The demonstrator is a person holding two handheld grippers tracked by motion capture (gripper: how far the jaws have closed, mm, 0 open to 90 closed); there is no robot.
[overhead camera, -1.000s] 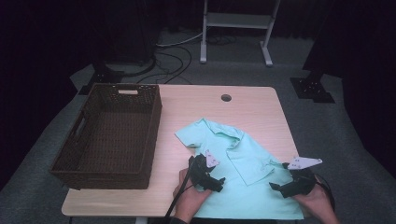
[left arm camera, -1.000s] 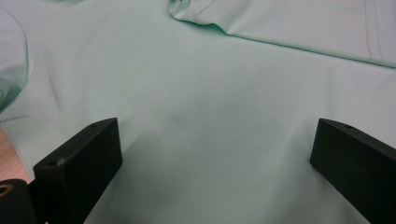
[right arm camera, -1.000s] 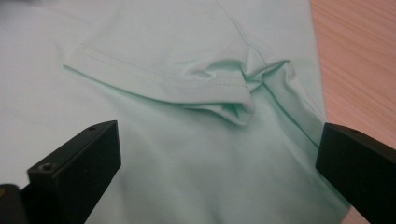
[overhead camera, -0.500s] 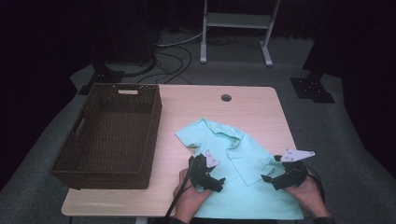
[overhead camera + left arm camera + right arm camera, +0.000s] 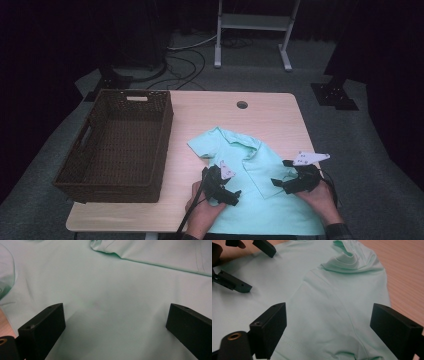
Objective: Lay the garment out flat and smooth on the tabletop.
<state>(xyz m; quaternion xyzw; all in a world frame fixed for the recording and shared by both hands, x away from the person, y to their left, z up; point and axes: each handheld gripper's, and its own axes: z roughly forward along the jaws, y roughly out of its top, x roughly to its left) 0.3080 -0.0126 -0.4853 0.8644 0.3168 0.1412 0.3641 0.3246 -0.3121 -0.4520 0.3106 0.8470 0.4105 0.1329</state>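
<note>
The mint-green cotton T-shirt lies part-folded on the surface; both grippers, left and right, hover open-jawed (right's jaws just narrowing, gripping nothing), dark wicker basket unfilled.

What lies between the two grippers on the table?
In the high view, only mint shirt fabric, with a folded-over sleeve, lies between the left gripper and right gripper.
</note>
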